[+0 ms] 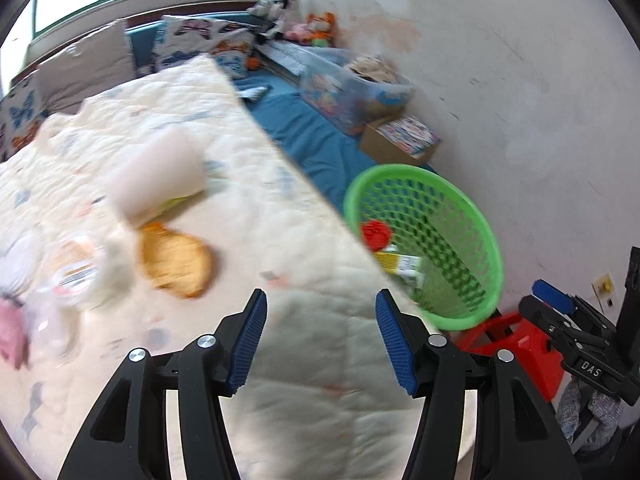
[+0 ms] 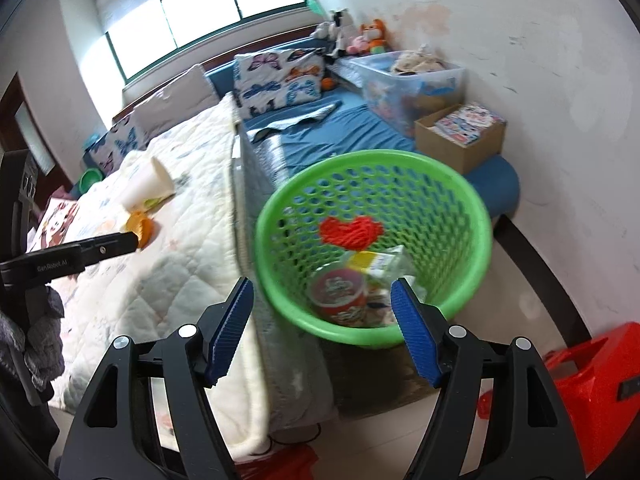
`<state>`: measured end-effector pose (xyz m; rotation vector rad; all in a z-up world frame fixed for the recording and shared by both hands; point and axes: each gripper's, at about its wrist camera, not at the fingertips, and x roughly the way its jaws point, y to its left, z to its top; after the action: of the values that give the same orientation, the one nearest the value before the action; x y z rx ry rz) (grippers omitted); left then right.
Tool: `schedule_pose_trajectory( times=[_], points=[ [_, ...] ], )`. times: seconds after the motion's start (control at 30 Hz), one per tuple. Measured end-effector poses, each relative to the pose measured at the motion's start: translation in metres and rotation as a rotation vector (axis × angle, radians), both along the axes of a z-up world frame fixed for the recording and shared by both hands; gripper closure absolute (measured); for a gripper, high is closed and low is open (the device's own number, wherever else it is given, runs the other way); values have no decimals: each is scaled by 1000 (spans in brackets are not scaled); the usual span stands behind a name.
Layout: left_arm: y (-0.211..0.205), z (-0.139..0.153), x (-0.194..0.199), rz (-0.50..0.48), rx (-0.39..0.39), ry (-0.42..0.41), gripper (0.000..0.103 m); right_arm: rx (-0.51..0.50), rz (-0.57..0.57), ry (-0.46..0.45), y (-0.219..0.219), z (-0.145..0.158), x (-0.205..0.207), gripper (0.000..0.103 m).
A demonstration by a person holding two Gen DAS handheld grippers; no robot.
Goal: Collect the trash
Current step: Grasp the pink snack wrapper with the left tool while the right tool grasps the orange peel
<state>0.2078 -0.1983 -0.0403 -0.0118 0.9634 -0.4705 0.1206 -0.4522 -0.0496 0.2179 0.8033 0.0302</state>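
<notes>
The left hand-held gripper [image 1: 322, 336] hangs open over the cream quilt [image 1: 248, 208] at the bed's edge, nothing between its blue pads. The right hand-held gripper [image 2: 322, 322] is also open and empty, poised just in front of the green basket [image 2: 460, 200], which stands beside the bed.

In the basket lie a red heart-shaped piece [image 2: 352, 232], a yellow carton [image 2: 370, 261] and a red-printed cup [image 2: 338, 294].

On the quilt more trash is left: a white paper cup [image 2: 146, 184] on its side, an orange wrapper [image 1: 176, 262] just below it, and blurred clear plastic [image 1: 52, 312] near the left edge.

Beyond are butterfly pillows [image 2: 276, 76], a clear storage bin [image 2: 408, 84] and a cardboard box [image 2: 460, 136].
</notes>
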Motion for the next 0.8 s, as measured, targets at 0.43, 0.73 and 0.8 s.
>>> schedule_pose_trajectory(
  times=[0.43,0.73,0.8],
  points=[
    [151,11,-1,412,27,-14,47,-14,183,-7,77,7,34,31],
    [263,0,18,762,25,64,36,-16,308,-10,128,10,53,31],
    [281,-5,26,829,32,88,31,-18,330,-9,137,9,57,31]
  ],
)
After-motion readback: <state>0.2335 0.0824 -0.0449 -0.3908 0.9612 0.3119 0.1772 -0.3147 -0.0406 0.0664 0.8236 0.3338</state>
